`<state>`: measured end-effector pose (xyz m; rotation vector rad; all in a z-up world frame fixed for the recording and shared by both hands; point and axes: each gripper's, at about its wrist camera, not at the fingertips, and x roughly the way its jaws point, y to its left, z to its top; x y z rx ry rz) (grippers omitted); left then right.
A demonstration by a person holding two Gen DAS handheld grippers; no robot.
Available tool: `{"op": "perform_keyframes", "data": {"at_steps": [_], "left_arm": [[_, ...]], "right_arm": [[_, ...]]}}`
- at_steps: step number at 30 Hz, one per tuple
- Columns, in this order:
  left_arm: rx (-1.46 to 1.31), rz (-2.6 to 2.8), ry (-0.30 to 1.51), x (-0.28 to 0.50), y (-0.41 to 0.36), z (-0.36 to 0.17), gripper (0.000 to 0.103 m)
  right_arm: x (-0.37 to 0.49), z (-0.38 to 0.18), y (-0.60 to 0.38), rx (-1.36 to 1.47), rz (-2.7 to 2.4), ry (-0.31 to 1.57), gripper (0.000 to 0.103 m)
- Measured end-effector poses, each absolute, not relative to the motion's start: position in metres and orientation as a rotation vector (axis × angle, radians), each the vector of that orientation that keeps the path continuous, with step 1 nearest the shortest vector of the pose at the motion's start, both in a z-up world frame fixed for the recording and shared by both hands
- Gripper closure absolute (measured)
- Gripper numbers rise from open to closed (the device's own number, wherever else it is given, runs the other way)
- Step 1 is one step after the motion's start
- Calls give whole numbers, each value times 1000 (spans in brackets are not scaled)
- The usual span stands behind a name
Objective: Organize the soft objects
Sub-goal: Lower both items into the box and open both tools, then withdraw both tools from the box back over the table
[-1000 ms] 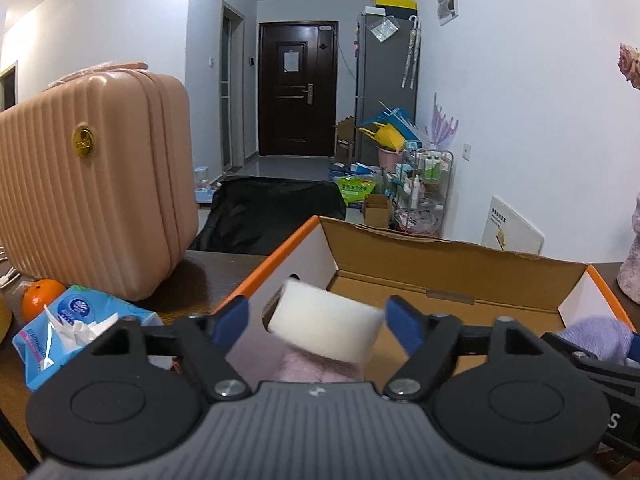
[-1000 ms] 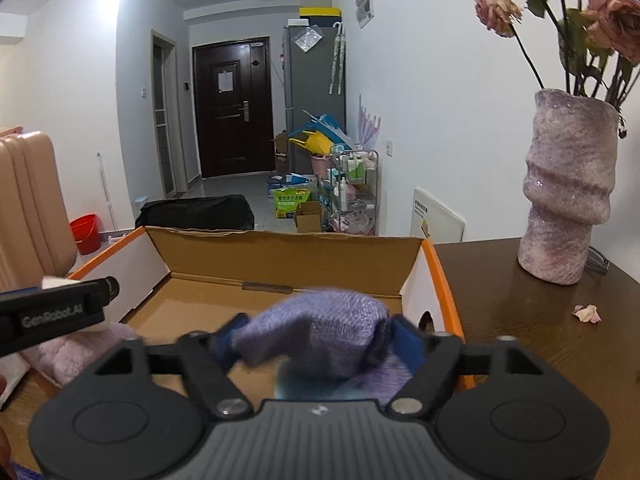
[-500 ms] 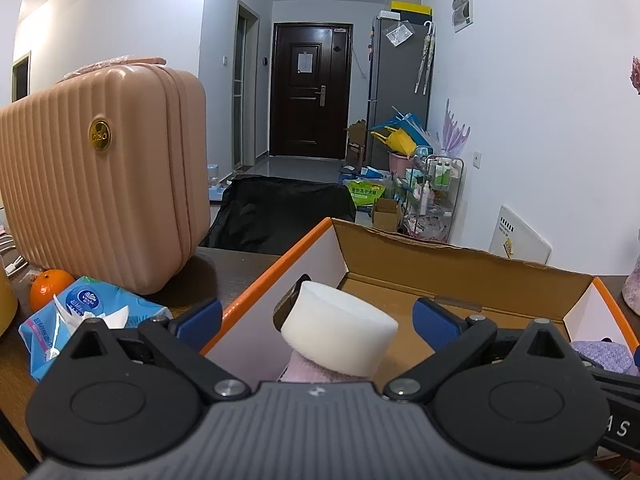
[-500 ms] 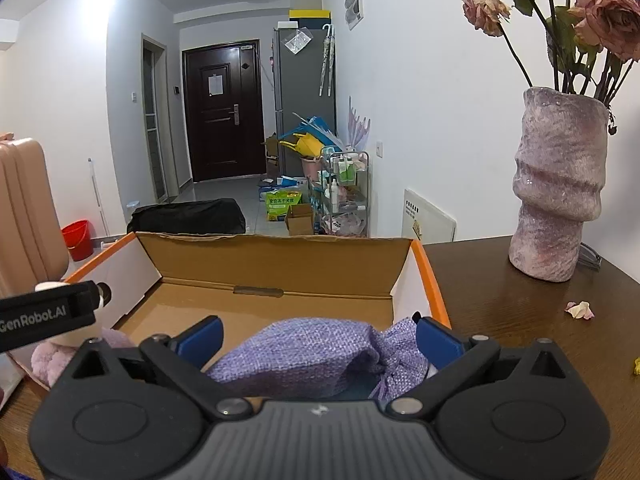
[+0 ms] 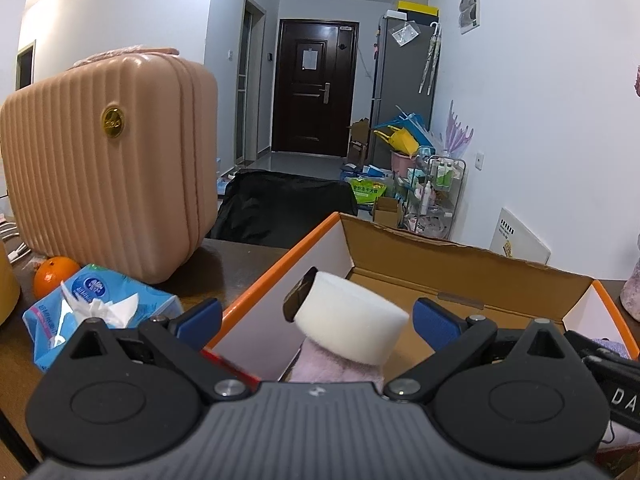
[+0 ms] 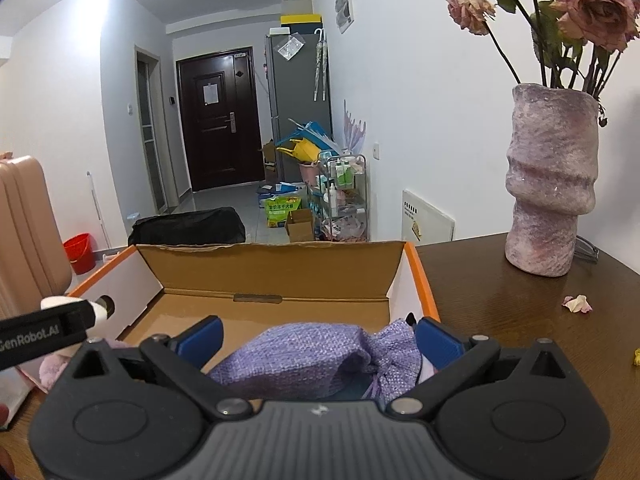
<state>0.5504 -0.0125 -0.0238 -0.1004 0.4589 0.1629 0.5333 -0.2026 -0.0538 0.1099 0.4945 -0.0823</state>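
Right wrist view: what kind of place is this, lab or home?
Most likely a lived-in apartment: a dark front door at the end of a hallway, a grey fridge beside floor clutter, and a vase of dried roses on the wooden table.

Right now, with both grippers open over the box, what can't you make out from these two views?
- Left wrist view: how the white sponge sits on the pink cloth; the left gripper body hides their lower parts.
- Right wrist view: the box floor under the purple pouch; pouch and right gripper body cover it.
- Left wrist view: the vase, cut off by the right edge.
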Motion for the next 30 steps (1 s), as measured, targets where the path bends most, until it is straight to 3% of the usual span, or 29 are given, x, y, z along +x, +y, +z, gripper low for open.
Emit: {"op": "perform_keyframes", "data": {"at_steps": [19,30], "left_arm": [[-146,160,460,492,11,-26,0],[-157,166,351,442,17,-2,0]], "right_arm": [[490,-49,-212,106,-67,480,0],[438,-31,-209,82,-4,382,0]]}}
